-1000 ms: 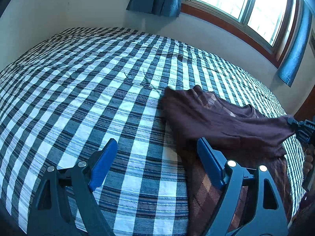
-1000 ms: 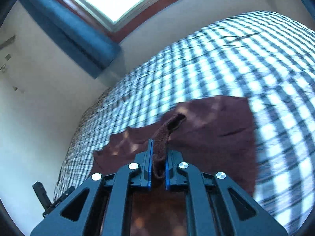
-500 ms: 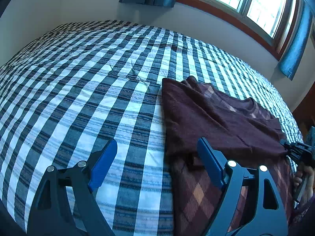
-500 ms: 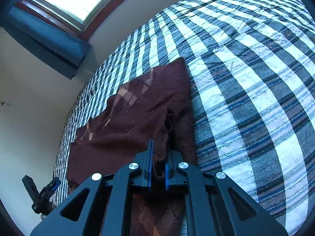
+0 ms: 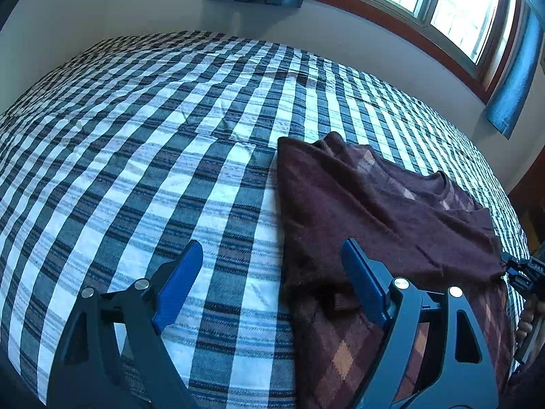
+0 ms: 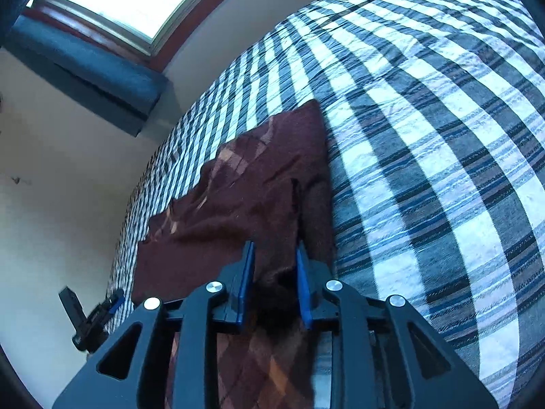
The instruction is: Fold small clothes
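Left wrist view: left gripper [image 5: 272, 281] low over the bed [image 5: 136, 143], blue flat pads on dark angular plastic arms with silver screws, jaws spread wide and gripping nothing. Left finger [image 5: 177, 286] over bare plaid bedspread, woven blue/white/grey checks with thin maroon lines, lightly wrinkled. Right finger [image 5: 364, 286] sits over the near edge of the sweater [image 5: 374, 204]; contact unclear. Sweater is dark maroon fuzzy knit, argyle diamond pattern in tan/orange on the underlying layer, plain flap folded over on top, neckline visible toward the far side. It lies flat on the bed's right part. At far right edge, the other gripper's black tip meets the sweater's corner; small white lettering on it, not readable. Blue curtains [image 5: 511, 68] flank a wood-framed window [image 5: 425, 0].

Right wrist view: right gripper [image 6: 274, 279] jaws partly apart, blue pads either side of a bunched dark fold of sweater [image 6: 259, 187], not pinching it. Plaid bed [image 6: 425, 136] to the right.
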`<action>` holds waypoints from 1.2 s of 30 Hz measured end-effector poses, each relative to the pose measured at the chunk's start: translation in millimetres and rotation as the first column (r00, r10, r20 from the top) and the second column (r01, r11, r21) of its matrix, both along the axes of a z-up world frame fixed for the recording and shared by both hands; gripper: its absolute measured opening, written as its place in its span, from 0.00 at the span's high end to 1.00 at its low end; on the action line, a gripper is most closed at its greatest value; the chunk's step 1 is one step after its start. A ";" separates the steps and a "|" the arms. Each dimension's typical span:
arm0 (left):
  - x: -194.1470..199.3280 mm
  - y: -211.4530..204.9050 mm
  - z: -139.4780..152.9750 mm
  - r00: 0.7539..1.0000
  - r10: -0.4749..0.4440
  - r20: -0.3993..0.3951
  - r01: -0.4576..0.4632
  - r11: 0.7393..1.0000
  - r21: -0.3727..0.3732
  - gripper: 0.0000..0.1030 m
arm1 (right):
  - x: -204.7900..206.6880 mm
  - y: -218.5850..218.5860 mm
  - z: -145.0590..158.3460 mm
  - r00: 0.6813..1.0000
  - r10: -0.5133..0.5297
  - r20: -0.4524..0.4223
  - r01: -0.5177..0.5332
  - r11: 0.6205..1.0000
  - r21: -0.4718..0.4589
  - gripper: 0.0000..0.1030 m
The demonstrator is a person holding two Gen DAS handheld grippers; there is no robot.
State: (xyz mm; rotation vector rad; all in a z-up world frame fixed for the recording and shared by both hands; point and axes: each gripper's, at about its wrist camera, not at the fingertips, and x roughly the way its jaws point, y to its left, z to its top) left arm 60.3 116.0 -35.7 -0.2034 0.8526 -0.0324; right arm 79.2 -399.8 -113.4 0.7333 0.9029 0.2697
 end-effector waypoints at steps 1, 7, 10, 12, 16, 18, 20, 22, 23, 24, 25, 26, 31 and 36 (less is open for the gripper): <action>2.8 -2.2 -1.0 1.000 -0.003 -0.003 0.003 1.000 0.008 0.19 | 0.2 2.5 0.3 1.000 0.002 -0.001 -0.002 1.000 -0.022 0.77; 15.7 -7.7 -14.6 0.999 -0.004 -0.041 0.006 0.999 0.036 0.19 | -1.8 0.5 -6.5 1.000 0.002 -0.001 -0.002 0.997 -0.079 0.87; 21.1 -5.2 -28.0 0.996 -0.002 -0.086 0.005 0.999 0.033 0.19 | -2.8 -3.1 -9.1 1.000 0.011 0.000 -0.011 0.997 -0.078 0.89; 21.1 -3.6 -29.3 0.997 -0.008 -0.081 0.010 1.000 0.025 0.19 | -4.0 -7.1 -9.6 1.000 0.010 -0.001 -0.010 0.998 -0.067 0.89; 19.0 5.3 -14.0 0.997 -0.048 -0.054 0.046 0.998 -0.044 0.19 | -5.8 -17.2 -0.1 1.000 0.011 0.015 -0.011 1.000 -0.013 0.76; 25.3 13.1 -1.0 0.998 -0.064 -0.001 0.063 0.996 -0.066 0.17 | 0.9 -27.3 10.1 0.999 -0.006 0.054 0.008 1.000 -0.022 0.61; 39.7 15.3 4.8 0.996 -0.085 0.020 0.086 0.995 -0.058 0.14 | 13.7 -32.0 14.2 0.998 -0.002 0.065 0.004 1.000 -0.021 0.59; 67.1 15.8 2.6 0.990 -0.143 0.005 0.143 0.986 -0.086 0.14 | 36.9 -36.0 17.3 0.997 0.010 0.071 -0.009 1.000 -0.020 0.59; 80.2 16.4 1.4 0.991 -0.132 -0.010 0.131 0.989 -0.070 0.14 | 47.2 -37.2 19.3 0.997 0.010 0.070 -0.007 0.999 -0.034 0.59; 96.6 16.6 2.3 0.991 -0.132 -0.008 0.131 0.990 -0.057 0.14 | 61.3 -37.9 23.1 0.997 0.023 0.079 -0.020 0.999 -0.044 0.59; 107.4 14.4 4.6 0.986 -0.165 0.004 0.165 0.984 -0.060 0.14 | 74.2 -35.8 25.9 0.995 0.045 0.087 -0.041 0.998 -0.049 0.59; 118.9 10.5 7.4 0.976 -0.216 0.014 0.216 0.974 -0.064 0.14 | 86.0 -34.5 27.3 0.994 0.066 0.088 -0.061 0.996 -0.058 0.59; 170.3 -31.8 6.7 0.880 -0.475 0.004 0.475 0.880 0.009 0.14 | 145.6 -6.7 23.9 0.971 0.236 0.048 -0.231 0.968 -0.095 0.59; 204.5 -69.6 -19.4 0.808 -0.579 -0.113 0.587 0.806 0.069 0.14 | 189.9 31.8 15.9 0.920 0.391 -0.012 -0.387 0.905 -0.180 0.59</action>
